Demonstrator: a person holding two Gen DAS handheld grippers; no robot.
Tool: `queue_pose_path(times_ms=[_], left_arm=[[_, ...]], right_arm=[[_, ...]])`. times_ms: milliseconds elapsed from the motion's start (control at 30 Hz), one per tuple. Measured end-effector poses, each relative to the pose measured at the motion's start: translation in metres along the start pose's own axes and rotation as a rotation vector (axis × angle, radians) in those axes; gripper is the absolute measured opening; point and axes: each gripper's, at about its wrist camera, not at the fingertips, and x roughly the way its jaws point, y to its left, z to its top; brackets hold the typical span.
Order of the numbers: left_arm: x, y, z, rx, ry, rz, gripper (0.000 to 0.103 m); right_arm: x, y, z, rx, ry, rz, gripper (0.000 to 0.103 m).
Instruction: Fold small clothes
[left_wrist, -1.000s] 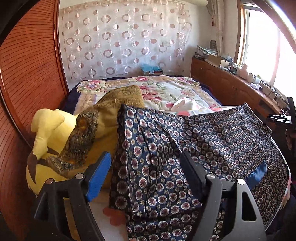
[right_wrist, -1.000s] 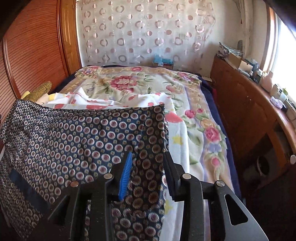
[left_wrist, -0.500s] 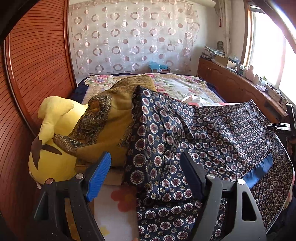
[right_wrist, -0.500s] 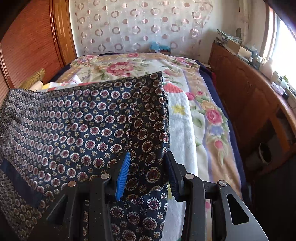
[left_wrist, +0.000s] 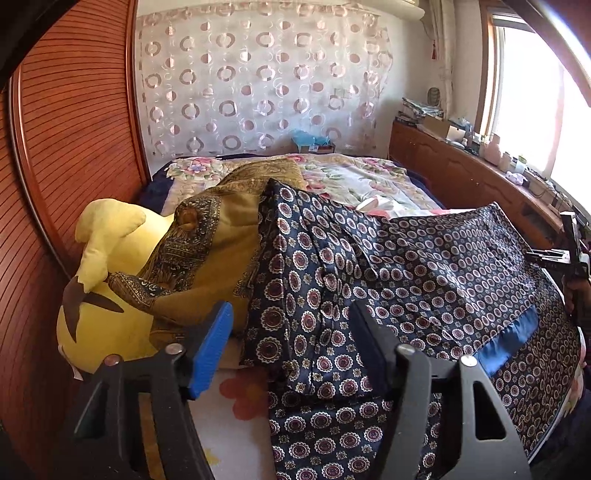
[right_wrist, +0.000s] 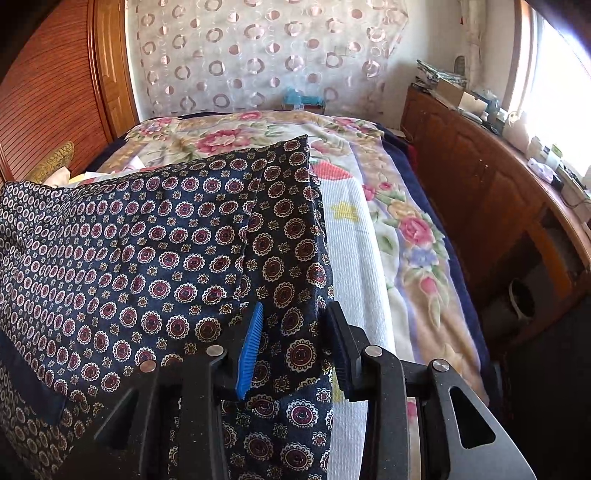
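A navy garment with a red and white medallion print hangs stretched between my two grippers above the bed; it also fills the left of the right wrist view. My left gripper has its jaws wide apart, with the garment's left corner lying against the right finger. My right gripper has its jaws narrowly apart around the garment's right corner. The right gripper also shows at the far right of the left wrist view.
A floral bedspread covers the bed. A yellow plush toy draped with a gold patterned cloth lies at the left by the wooden headboard. A wooden cabinet runs along the right.
Both grippers have lifted and carried the garment forward over the bed. Its top edge now stands higher and hides more of the bedspread.
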Motion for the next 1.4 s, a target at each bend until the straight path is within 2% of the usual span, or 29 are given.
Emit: queue_pose_path(times_ms=[67, 300, 400, 500, 533, 567, 600, 667, 733, 767, 1100, 1233, 1400], left_arm=[[0.002, -0.003, 0.0, 0.013, 0.011, -0.002, 0.051], [0.021, 0.001, -0.005, 0.012, 0.056, 0.035, 0.047], [0.029, 0.0, -0.004, 0.011, 0.065, 0.038, 0.035], [0.03, -0.002, -0.002, 0.008, 0.062, 0.028, 0.015], [0.028, -0.004, -0.001, 0.01, 0.059, 0.023, 0.005], [0.027, -0.005, -0.001, 0.01, 0.056, 0.023, 0.004], [0.024, -0.007, -0.001, 0.006, 0.052, 0.01, 0.003], [0.017, -0.009, 0.0, -0.009, 0.041, -0.018, 0.002], [0.009, -0.012, 0.001, -0.019, 0.028, -0.041, 0.002], [0.005, -0.012, 0.002, -0.03, 0.02, -0.057, 0.002], [-0.037, -0.013, 0.005, -0.096, -0.046, -0.183, 0.002], [-0.049, -0.004, -0.011, -0.14, -0.043, -0.199, 0.002], [-0.051, 0.0, -0.051, -0.154, 0.015, -0.176, 0.002]], right_arm=[[0.0, 0.0, 0.0, 0.001, -0.001, 0.002, 0.036], [0.0, -0.001, 0.0, -0.005, -0.001, -0.001, 0.036], [-0.001, -0.001, 0.0, -0.008, -0.002, -0.004, 0.036], [-0.001, -0.001, 0.0, -0.013, -0.002, -0.009, 0.036], [-0.001, 0.0, 0.0, -0.015, -0.003, -0.01, 0.036], [-0.001, 0.0, 0.0, -0.017, -0.004, -0.012, 0.036], [-0.002, 0.0, 0.0, -0.019, -0.005, -0.016, 0.035], [-0.005, 0.001, 0.0, -0.025, -0.019, -0.019, 0.018], [-0.011, 0.003, 0.001, -0.038, -0.049, -0.006, 0.007], [-0.016, 0.003, 0.001, -0.034, -0.064, 0.014, 0.005], [-0.099, -0.016, 0.014, 0.023, -0.223, 0.189, 0.001], [-0.121, -0.027, 0.0, 0.033, -0.236, 0.211, 0.001], [-0.13, -0.033, -0.034, 0.013, -0.199, 0.191, 0.001]])
